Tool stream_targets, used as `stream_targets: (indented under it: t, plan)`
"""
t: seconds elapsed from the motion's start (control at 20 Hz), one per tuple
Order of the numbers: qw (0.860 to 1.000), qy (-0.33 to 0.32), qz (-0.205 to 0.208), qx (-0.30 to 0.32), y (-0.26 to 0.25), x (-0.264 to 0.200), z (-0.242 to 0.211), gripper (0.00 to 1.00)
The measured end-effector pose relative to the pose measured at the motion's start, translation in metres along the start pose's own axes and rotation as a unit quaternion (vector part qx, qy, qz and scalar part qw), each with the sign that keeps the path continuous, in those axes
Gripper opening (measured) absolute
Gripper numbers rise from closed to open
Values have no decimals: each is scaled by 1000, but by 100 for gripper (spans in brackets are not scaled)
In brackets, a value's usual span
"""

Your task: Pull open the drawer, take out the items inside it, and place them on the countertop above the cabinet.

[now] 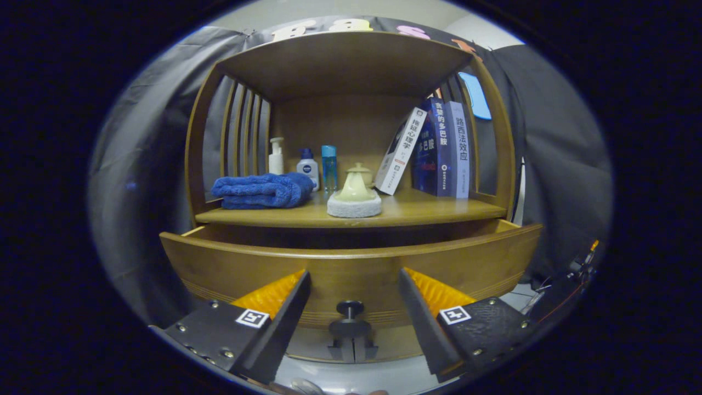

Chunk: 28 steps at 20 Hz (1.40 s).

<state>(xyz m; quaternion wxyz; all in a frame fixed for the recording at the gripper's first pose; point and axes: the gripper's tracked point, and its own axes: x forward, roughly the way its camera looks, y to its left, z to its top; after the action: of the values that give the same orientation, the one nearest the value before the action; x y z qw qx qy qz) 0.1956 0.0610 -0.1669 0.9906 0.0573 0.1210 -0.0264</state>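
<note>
The wooden drawer (pixel 351 263) of the cabinet is pulled partly out, its front panel just ahead of my fingers; its inside is dark and I cannot tell what lies in it. A small dark knob (pixel 350 308) sits low on the drawer front, between my fingers. My gripper (pixel 354 285) is open, with nothing between the fingers, close before the drawer front. Above the drawer is the wooden countertop (pixel 428 211), a shelf under a wooden top board.
On the countertop lie a folded blue towel (pixel 263 190), a cream scrubber on a white pad (pixel 354 197), a pump bottle (pixel 276 156), a white bottle (pixel 308 167), a blue bottle (pixel 329 167) and leaning books (pixel 439 148). Slatted side walls close the shelf.
</note>
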Motion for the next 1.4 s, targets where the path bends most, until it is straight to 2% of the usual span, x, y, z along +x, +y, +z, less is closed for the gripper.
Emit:
stream_targets:
  t: [0.3,0.8,1.2,1.4]
  plan:
    - [999,-1,-8,-35,2,32,3,97]
    - [1000,8,-10,-25,4,60,7,98]
    - [1000,12,-7,-24,2,60,3,97]
    - [1000,-17,1,-23,-1,35,22,98]
